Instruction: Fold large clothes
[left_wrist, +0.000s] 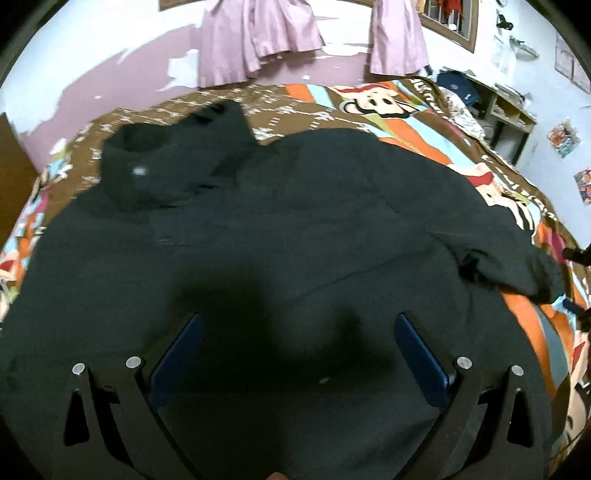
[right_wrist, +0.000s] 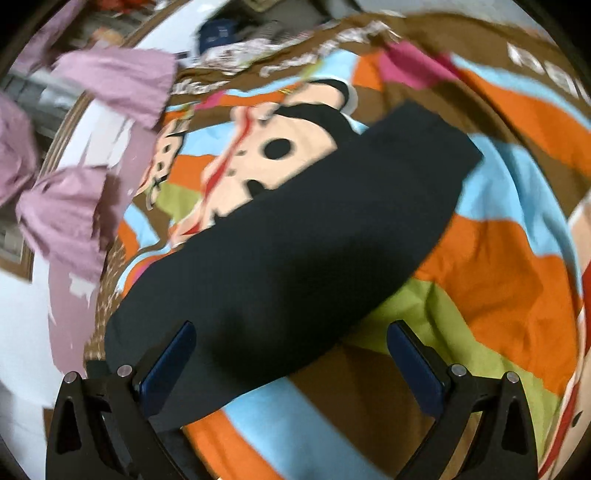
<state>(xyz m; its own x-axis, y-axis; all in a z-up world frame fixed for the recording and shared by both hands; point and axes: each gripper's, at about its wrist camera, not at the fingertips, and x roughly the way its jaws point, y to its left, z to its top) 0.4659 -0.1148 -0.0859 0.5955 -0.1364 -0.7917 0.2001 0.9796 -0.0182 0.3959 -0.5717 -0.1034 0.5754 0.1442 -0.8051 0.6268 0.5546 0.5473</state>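
Dark green-black fabric fills most of left wrist view: large hooded garment (left_wrist: 280, 221) spread flat on bed w/ cartoon-print blanket (left_wrist: 388, 107). Hood bunched at far left, one sleeve (left_wrist: 509, 258) crumpled toward right edge. Left gripper (left_wrist: 295, 354) over garment's near part, jaws spread wide, blue pads (left_wrist: 177, 358) well apart, nothing between them but cloth lying below; contact w/ fabric can't be told. Shadow of gripper on cloth just ahead.

Right wrist view, blurred: right gripper (right_wrist: 291, 358) also wide open, holding nothing. Left pad (right_wrist: 168, 365) over edge of dark sleeve or panel (right_wrist: 295, 236) lying diagonally across blanket (right_wrist: 498, 258); right pad over bare blanket, green and orange patches. Touching or hovering: can't tell.

Pink curtains (left_wrist: 258, 37) on far wall behind bed, shelf unit (left_wrist: 506, 110) w/ clutter at right.
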